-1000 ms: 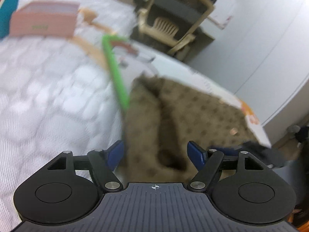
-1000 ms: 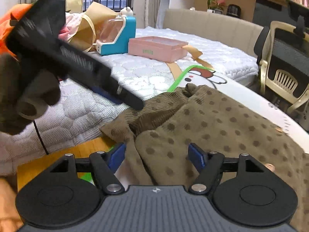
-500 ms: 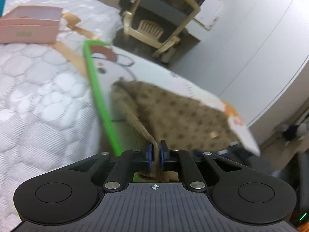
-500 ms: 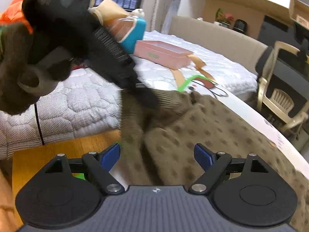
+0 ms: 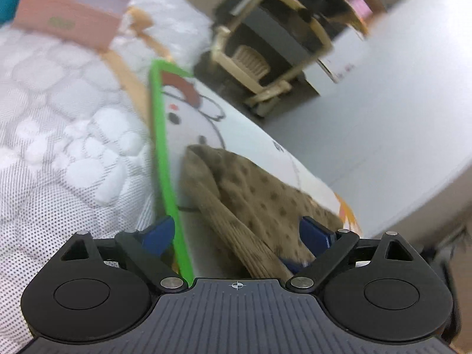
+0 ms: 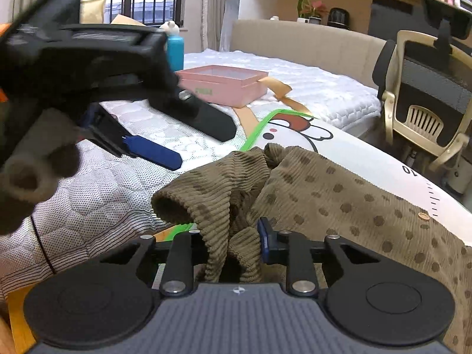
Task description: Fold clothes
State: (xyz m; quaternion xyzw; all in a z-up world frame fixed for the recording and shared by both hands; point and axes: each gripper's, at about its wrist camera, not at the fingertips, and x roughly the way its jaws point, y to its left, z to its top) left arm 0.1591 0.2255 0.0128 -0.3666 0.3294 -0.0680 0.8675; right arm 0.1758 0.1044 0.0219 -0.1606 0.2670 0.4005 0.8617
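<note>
A: Where is the garment (image 6: 339, 188)?

B: The brown dotted garment lies rumpled on the white board with the green edge (image 6: 368, 159), which serves as the bench beside the bed (image 6: 309, 88). Its ribbed cuff end (image 6: 224, 194) is bunched toward the near edge.

A: And the right gripper (image 6: 233, 242)?

B: Its blue-padded jaws are closed on that ribbed bunch; cloth fills the gap between them. So it is pinching the garment.

A: The left gripper (image 5: 236, 233)?

B: Spread wide, holding nothing. In its own view the ribbed edge of the garment (image 5: 265, 206) runs up between the pads, but neither pad presses it.

A: Which step is this, then?

B: Judging by the mess, an early one: taking hold so the piece can be spread flat. The next move likely calls for the left gripper to find a second corner or hem, well apart from the right one's hold, and close there.

A: What does one view give that the other lacks?

B: The right wrist view shows the left gripper (image 6: 165, 135) from outside, raised over the bed, and the pink box (image 6: 224, 85). The left wrist view, blurred, shows the white wall (image 5: 398, 118) and the chair (image 5: 265, 50) beyond the board.
</note>
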